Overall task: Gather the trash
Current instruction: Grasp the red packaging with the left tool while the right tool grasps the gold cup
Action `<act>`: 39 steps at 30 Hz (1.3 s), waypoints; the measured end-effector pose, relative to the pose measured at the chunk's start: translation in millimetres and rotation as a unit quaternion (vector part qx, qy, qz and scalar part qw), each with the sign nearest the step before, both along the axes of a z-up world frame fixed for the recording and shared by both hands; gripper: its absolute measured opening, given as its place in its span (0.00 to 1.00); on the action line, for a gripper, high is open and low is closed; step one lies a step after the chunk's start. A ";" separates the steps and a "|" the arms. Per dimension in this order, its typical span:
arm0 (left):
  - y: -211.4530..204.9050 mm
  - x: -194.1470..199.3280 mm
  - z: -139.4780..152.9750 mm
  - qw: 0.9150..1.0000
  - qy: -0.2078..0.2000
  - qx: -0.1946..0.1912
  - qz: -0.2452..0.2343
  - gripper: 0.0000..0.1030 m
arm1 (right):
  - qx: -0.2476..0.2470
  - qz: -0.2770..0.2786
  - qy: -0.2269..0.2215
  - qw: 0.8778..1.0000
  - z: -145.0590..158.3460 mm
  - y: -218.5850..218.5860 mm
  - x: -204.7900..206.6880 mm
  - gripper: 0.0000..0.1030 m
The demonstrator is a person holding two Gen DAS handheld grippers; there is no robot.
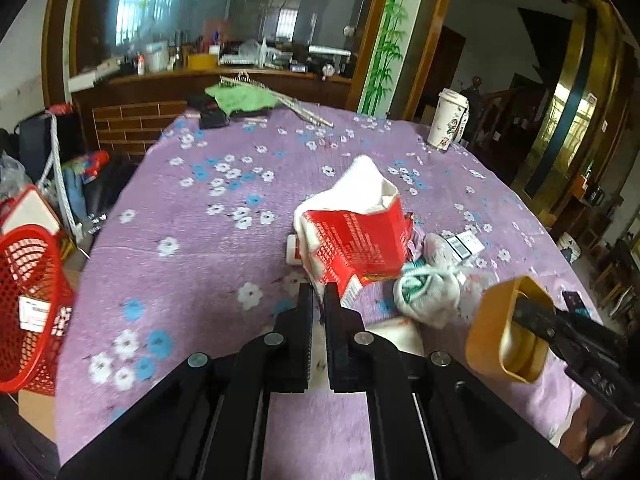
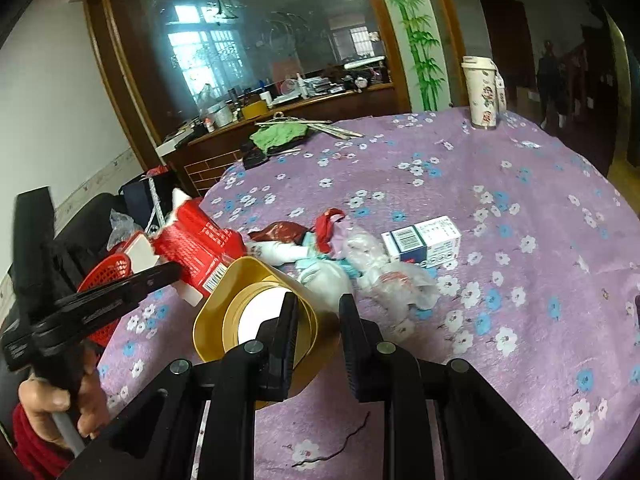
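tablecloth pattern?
Purple tablecloth with white and blue flowers; clearest in the right wrist view.

Glossy red paper carton point(image 1: 356, 240), perhaps smooth plastic yellow cup point(image 2: 256, 312), matt fuzzy tablecloth point(image 2: 520, 200).

Red basket point(image 1: 28, 304) cut off at the left edge.

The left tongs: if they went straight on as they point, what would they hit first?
Probably nothing new: the left tongs already grip the red carton; behind it lies white cloth, though depth is unclear.
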State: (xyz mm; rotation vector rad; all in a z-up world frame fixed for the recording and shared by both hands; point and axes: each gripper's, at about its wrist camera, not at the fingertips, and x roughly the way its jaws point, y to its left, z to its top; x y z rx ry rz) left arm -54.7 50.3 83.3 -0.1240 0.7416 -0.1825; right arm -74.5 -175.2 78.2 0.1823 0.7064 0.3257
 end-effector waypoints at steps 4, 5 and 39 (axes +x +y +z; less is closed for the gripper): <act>2.4 -24.7 3.9 1.000 -0.026 0.017 0.000 0.05 | -0.017 -0.002 -0.010 1.000 -1.7 8.1 -8.3 0.21; 3.5 -30.0 4.0 0.999 -0.029 0.017 -0.002 0.05 | -0.021 -0.003 -0.011 1.000 -2.2 10.2 -9.8 0.21; 26.8 -39.6 -74.7 0.989 0.129 -0.073 0.005 0.08 | -0.028 0.002 -0.001 1.000 -10.7 18.6 -22.7 0.22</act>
